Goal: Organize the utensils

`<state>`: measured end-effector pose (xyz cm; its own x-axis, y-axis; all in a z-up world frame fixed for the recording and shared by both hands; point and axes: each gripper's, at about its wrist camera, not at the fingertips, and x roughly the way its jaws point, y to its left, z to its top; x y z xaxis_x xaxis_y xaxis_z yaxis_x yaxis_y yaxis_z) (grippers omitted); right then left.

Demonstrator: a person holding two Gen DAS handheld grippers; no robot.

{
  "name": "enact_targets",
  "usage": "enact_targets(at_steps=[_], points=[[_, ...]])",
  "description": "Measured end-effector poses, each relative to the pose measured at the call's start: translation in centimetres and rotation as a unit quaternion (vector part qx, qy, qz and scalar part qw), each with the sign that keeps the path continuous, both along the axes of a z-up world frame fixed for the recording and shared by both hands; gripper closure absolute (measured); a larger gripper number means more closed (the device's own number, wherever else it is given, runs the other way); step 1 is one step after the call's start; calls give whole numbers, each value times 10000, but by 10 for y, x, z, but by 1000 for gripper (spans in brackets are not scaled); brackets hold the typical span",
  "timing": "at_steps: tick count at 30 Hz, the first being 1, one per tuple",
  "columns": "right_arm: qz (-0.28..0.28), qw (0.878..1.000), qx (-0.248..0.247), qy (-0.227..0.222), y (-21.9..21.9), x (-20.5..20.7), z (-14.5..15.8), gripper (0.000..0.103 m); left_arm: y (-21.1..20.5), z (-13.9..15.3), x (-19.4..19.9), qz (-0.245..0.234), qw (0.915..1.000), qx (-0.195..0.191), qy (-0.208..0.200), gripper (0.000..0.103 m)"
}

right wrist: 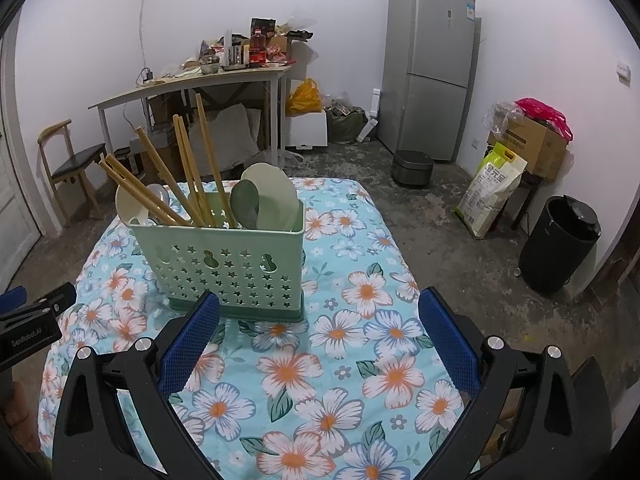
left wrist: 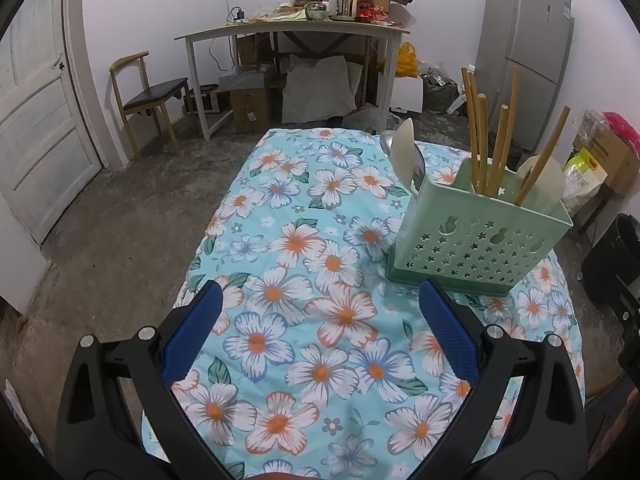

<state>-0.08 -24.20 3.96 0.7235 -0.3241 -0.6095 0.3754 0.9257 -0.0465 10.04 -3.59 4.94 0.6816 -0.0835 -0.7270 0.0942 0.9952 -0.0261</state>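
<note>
**Both claws wide open, caddy sitting just past them**

So here's where you're at: your left gripper has its blue pads spread wide with nothing between them, just floral tablecloth underneath. Same story for your right gripper, fully spread and holding nothing.

The green utensil caddy stands upright on the cloth. From the right wrist view it's just beyond your left finger, slightly left of centre, with the base almost at that fingertip. From the left wrist view the caddy sits to the far right, just past the right finger's tip.

Inside it, the wooden chopsticks lean in a fan toward the left, bunched around the middle. A pale spoon pokes up at the left end, and a big cream spatula plus a dark green spoon stand at the right end. There might be a metal spoon behind the pale one, but it's mostly hidden so I can't say for sure.

Your left gripper also peeks into the right wrist view at the left edge, near the caddy.
</note>
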Motion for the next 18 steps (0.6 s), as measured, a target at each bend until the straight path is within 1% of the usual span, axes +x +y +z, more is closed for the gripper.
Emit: enact_targets(at_steps=[18], points=[[32, 10000, 36, -28, 1, -4, 1, 6, 1, 0, -1, 0, 10000, -7, -2, 8]])
